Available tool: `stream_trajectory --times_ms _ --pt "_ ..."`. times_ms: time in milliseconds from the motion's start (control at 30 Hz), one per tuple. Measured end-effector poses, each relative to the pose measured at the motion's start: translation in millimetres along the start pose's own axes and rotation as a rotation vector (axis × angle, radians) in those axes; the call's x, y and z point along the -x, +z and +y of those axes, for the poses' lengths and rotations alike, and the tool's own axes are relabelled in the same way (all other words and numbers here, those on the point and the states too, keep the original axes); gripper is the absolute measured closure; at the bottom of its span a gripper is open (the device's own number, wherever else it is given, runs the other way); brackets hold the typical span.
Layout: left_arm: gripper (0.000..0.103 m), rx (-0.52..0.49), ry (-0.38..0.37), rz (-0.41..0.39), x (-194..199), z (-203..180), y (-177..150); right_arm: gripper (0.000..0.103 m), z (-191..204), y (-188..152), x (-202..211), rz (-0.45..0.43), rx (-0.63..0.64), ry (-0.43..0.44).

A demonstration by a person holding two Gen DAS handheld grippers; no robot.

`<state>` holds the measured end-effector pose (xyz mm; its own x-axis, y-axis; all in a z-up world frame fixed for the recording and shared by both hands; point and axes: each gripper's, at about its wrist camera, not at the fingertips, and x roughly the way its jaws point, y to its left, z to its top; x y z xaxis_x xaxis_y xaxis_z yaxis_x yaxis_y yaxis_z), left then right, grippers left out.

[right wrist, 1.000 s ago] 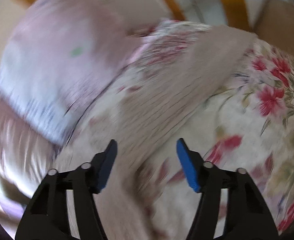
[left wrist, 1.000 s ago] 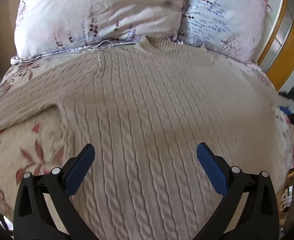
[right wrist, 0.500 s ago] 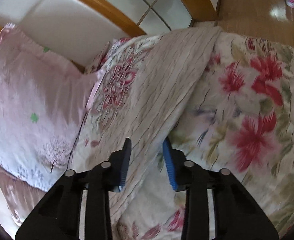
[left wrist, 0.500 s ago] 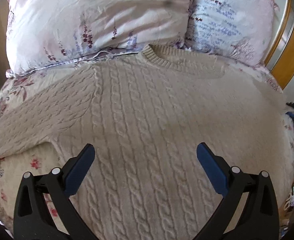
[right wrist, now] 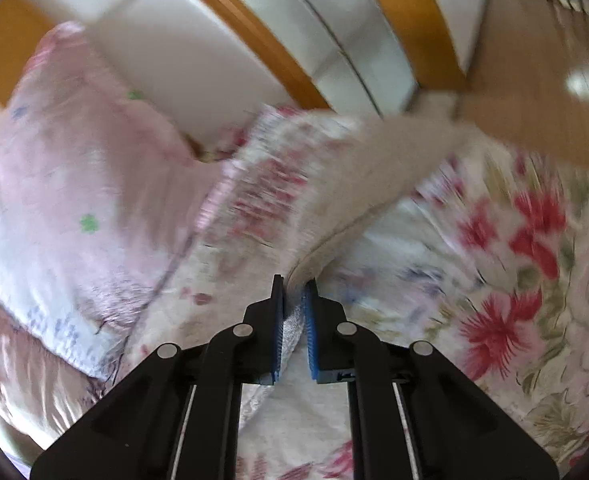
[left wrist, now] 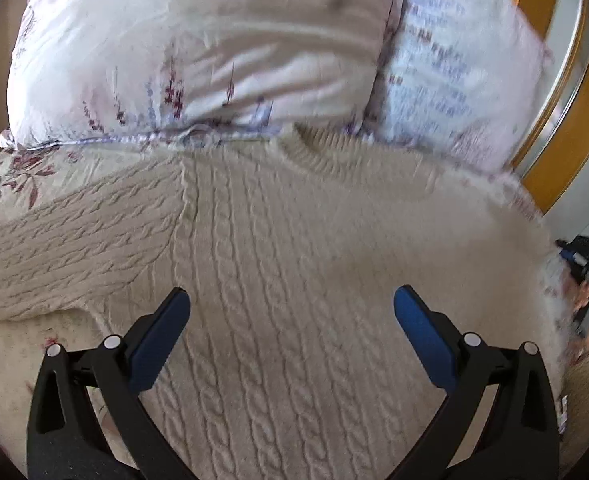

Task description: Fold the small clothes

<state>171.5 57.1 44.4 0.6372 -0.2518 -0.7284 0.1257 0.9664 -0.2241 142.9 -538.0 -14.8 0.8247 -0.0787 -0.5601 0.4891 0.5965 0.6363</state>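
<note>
bed: floral bedspread [right wrist: 494, 280], pillows [left wrist: 214, 60] at head | sweater [left wrist: 294, 260]: cream cable-knit, flat on bedspread, collar at pillows | left gripper [left wrist: 290, 312]: released, above sweater body | right gripper [right wrist: 293, 300]: jaws just closed, clenched on sweater sleeve [right wrist: 374, 168]

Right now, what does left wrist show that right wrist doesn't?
Left wrist only: the sweater body and collar lying flat, two pillows, and the left gripper open above the knit, holding nothing. Right wrist only: the right gripper, whose jaws have just been closing, shut on the sleeve, plus the wooden floor. Both: the floral bedspread and the pink pillow.
</note>
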Motion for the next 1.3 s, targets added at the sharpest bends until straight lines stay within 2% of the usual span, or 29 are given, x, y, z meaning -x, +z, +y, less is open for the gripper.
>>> stream_trajectory --times_ms 133,200,267,367,433,467,533,600,667,700,733,800,833,900,967,1100,1133,1200,1300 --pt "0.002 -0.026 0.003 -0.039 4.2 -2.9 5.1 0.093 50.4 -4.6 22.5 -0.033 0.143 0.109" --pt "0.002 -0.027 -0.008 -0.039 4.3 -3.7 7.8 0.093 86.8 -19.9 33.6 -0.024 0.239 0.188" --pt "0.002 -0.017 -0.032 -0.033 3.6 -4.4 10.3 0.093 123.3 -44.6 39.9 0.013 0.338 0.274" --pt "0.002 0.008 -0.053 -0.032 1.8 -4.8 12.9 0.093 163.2 -94.4 34.0 0.116 0.474 0.341" --pt "0.002 0.038 -0.082 -0.030 -0.9 -4.0 14.3 0.093 177.2 -129.0 20.8 0.207 0.539 0.344" --pt "0.002 0.054 -0.097 -0.027 -2.1 -3.4 14.5 0.093 183.2 -154.3 6.2 0.288 0.572 0.333" --pt "0.002 0.086 -0.138 -0.014 -6.2 -3.0 14.9 0.093 184.5 -182.8 -13.8 0.386 0.602 0.295" --pt "0.002 0.120 -0.183 0.010 -12.1 -1.7 15.2 0.093 184.0 -197.1 -23.7 0.414 0.628 0.247" --pt "0.002 0.149 -0.210 0.028 -16.0 0.4 14.8 0.090 176.8 -196.4 -24.7 0.435 0.592 0.247" --pt "0.002 0.173 -0.232 0.039 -18.2 2.4 14.3 0.083 175.2 -192.1 -22.6 0.444 0.560 0.261" --pt "0.002 0.188 -0.246 0.044 -18.9 4.1 13.5 0.065 170.1 -187.2 -19.4 0.458 0.521 0.282" --pt "0.002 0.213 -0.265 0.051 -20.0 6.7 12.9 0.040 159.5 -171.3 -13.7 0.439 0.408 0.293" --pt "0.002 0.221 -0.270 0.056 -20.6 7.8 12.3 0.039 157.0 -166.4 -11.4 0.419 0.370 0.289" --pt "0.002 0.226 -0.277 0.058 -20.3 9.8 11.4 0.040 140.7 -148.9 -10.2 0.379 0.273 0.261" --pt "0.002 0.230 -0.281 0.056 -19.5 11.6 11.2 0.044 126.2 -134.1 -13.7 0.347 0.193 0.219" --pt "0.002 0.253 -0.308 0.058 -19.4 17.3 10.7 0.076 118.3 -116.6 -21.1 0.284 0.147 0.112" --pt "0.002 0.263 -0.314 0.058 -19.3 19.4 10.6 0.084 121.7 -115.1 -20.5 0.261 0.170 0.086" --pt "0.005 0.279 -0.327 0.057 -18.8 22.9 10.3 0.089 148.2 -115.9 -10.0 0.173 0.291 0.040" --pt "0.007 0.313 -0.345 0.049 -17.9 29.2 10.7 0.091 201.2 -133.0 13.0 0.075 0.495 0.102"
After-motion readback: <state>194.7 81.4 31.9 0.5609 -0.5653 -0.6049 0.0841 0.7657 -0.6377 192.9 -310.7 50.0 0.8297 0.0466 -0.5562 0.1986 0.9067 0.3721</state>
